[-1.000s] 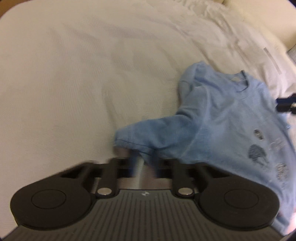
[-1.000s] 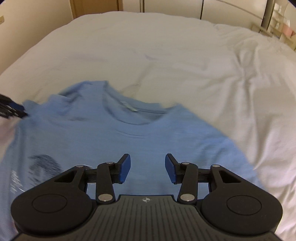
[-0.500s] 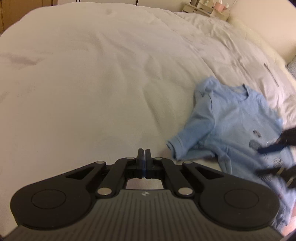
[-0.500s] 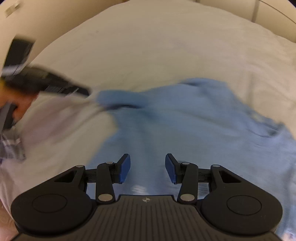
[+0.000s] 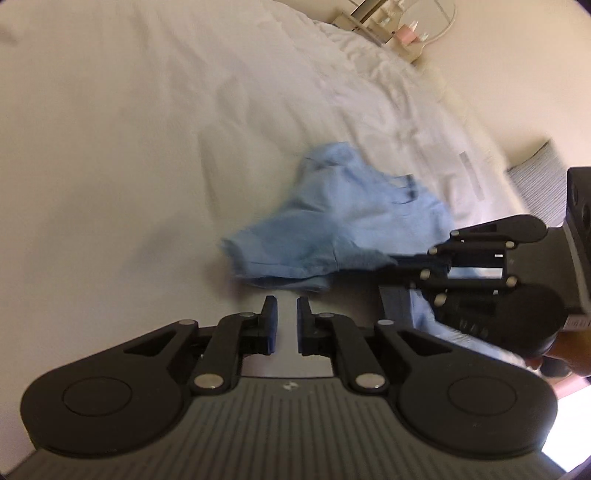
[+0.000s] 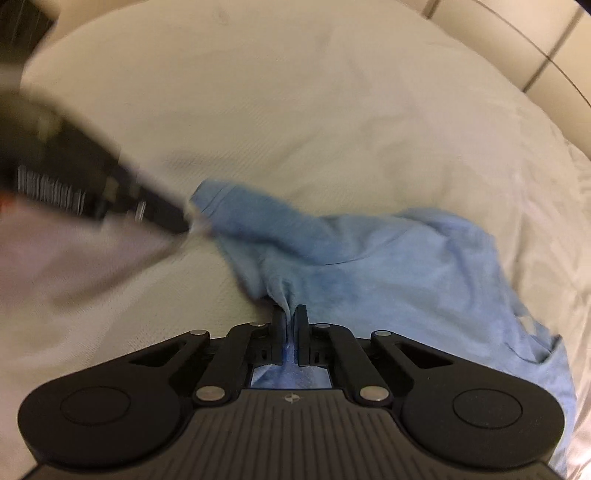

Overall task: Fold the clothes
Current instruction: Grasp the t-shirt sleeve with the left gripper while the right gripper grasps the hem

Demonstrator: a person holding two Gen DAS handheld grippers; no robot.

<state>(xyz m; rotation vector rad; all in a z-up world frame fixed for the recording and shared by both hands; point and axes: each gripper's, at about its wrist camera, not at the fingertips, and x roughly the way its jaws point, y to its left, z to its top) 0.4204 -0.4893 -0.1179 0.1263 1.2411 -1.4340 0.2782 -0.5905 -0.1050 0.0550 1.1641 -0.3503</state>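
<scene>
Setting: bedroom in a home. A wide bed (image 5: 147, 129) with a rumpled white cover fills both views. Past its far right corner stands a small table (image 5: 373, 26) carrying an oval mirror (image 5: 428, 14) and small pink items. A striped pillow (image 5: 535, 181) lies at the bed's right edge. Pale panelled doors (image 6: 535, 48) run behind the bed.

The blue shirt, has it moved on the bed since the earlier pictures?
Yes. The blue shirt has bunched together on the white bed.
</scene>
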